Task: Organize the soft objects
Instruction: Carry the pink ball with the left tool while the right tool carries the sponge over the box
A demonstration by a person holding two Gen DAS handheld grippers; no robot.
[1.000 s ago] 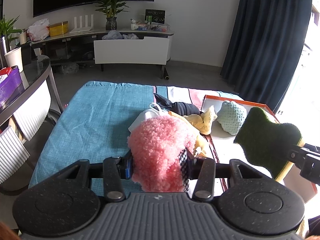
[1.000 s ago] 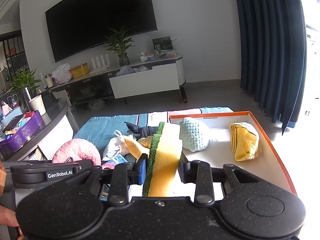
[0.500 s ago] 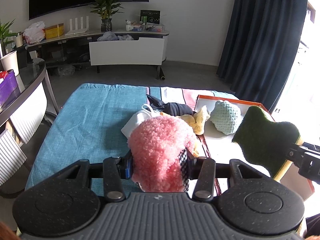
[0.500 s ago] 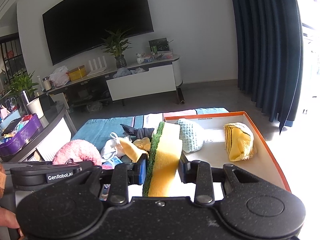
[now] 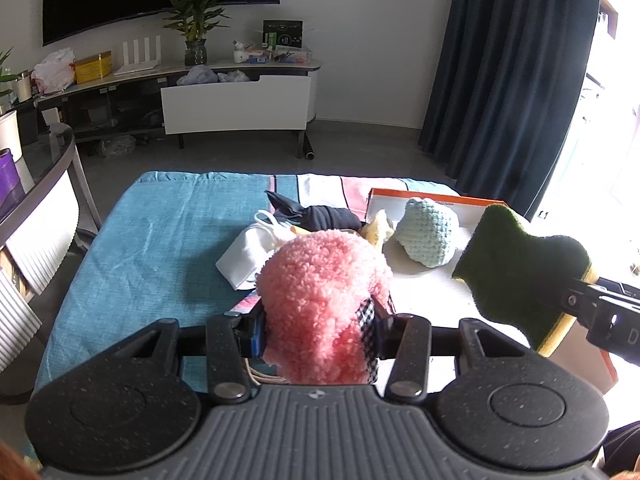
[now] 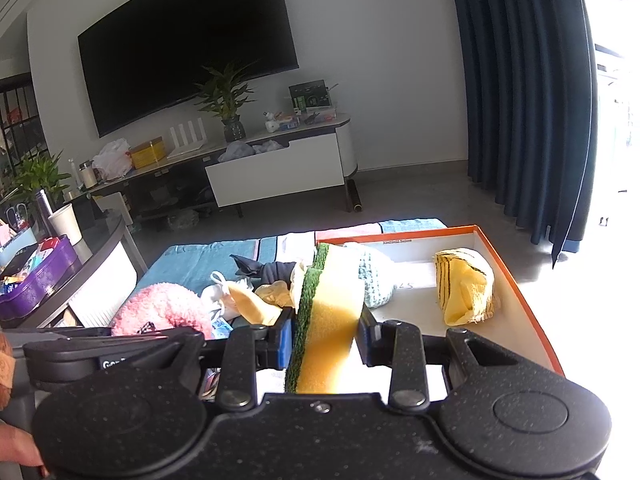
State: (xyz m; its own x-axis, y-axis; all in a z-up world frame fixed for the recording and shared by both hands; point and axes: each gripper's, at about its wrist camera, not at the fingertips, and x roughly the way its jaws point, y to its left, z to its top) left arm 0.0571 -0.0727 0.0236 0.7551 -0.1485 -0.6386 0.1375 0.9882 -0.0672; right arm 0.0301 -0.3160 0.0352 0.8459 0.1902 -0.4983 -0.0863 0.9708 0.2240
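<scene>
in the left wrist view, a teal cloth [image 5: 160, 232] covers the left half of the frame. right of it, near the middle, lies a heap: a white fabric piece [image 5: 250, 252], a dark navy bundle [image 5: 320, 216] behind it, and a pale yellow scrap [image 5: 378, 230] at the heap's right edge. at lower centre the left gripper [image 5: 320, 330] is clenched on a pink fluffy toy [image 5: 324, 304], its pads pressed into both sides; a checked patch shows on the toy's right flank. further right, a mint crocheted piece [image 5: 430, 230] rests inside the orange-rimmed box [image 5: 440, 199]. at the right edge, the sponge [image 5: 524, 276] shows its dark green scouring face, held above the box by the right gripper, whose black body enters from the frame's right side.

in the right wrist view, the pink fluffy toy [image 6: 160, 312] sits at lower left above the left gripper's body. the same heap lies just right of it. at centre the right gripper [image 6: 325, 338] grasps the sponge [image 6: 328, 320] on edge, green layer to the left, yellow foam to the right. behind it is the mint crocheted piece [image 6: 376, 280], partly hidden. to the right, a yellow striped cloth [image 6: 466, 286] lies folded on the box floor, well apart from the mint piece, close to the orange rim [image 6: 520, 292].
</scene>
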